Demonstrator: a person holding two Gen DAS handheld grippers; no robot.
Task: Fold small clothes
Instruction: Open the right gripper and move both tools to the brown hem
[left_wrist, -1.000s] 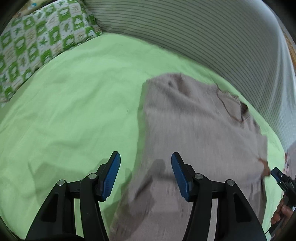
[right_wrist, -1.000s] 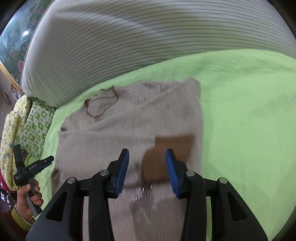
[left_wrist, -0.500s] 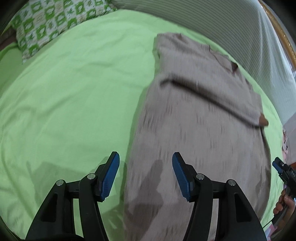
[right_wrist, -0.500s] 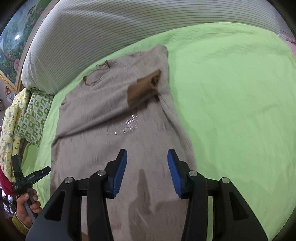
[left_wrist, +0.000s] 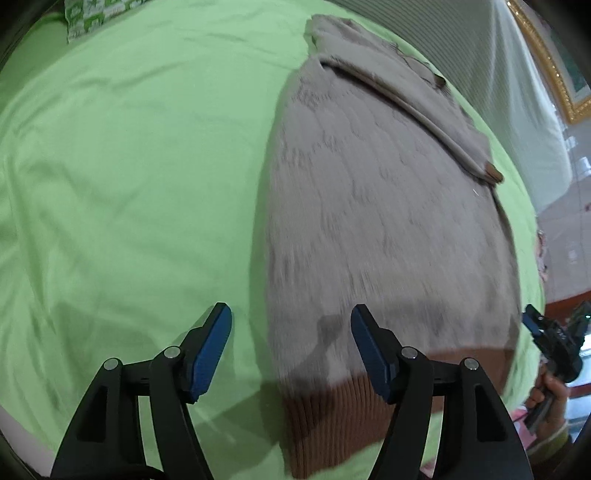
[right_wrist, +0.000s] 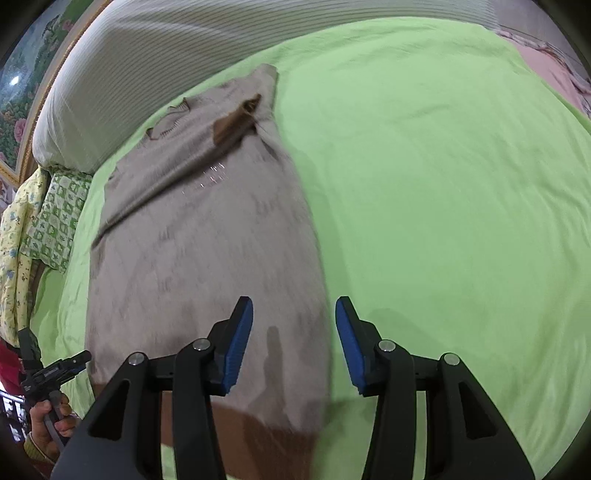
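A beige knit sweater (left_wrist: 384, 221) with a brown ribbed hem (left_wrist: 332, 424) lies flat on the green bed sheet (left_wrist: 129, 166). Both sleeves are folded across its chest, and a brown cuff (right_wrist: 236, 120) shows near the collar. My left gripper (left_wrist: 291, 347) is open and empty, just above the sweater's near left hem corner. My right gripper (right_wrist: 294, 345) is open and empty over the sweater's (right_wrist: 207, 240) near right edge. Each gripper shows at the edge of the other's view.
A grey striped pillow (right_wrist: 184, 48) lies behind the sweater. A green-and-white patterned pillow (right_wrist: 55, 218) sits at the far left of the bed. Open green sheet (right_wrist: 443, 203) spreads to the right of the sweater.
Both grippers have drawn back from the sweater's chest toward its hem. The sleeves now lie folded across the chest, and the brown hem has come into view.
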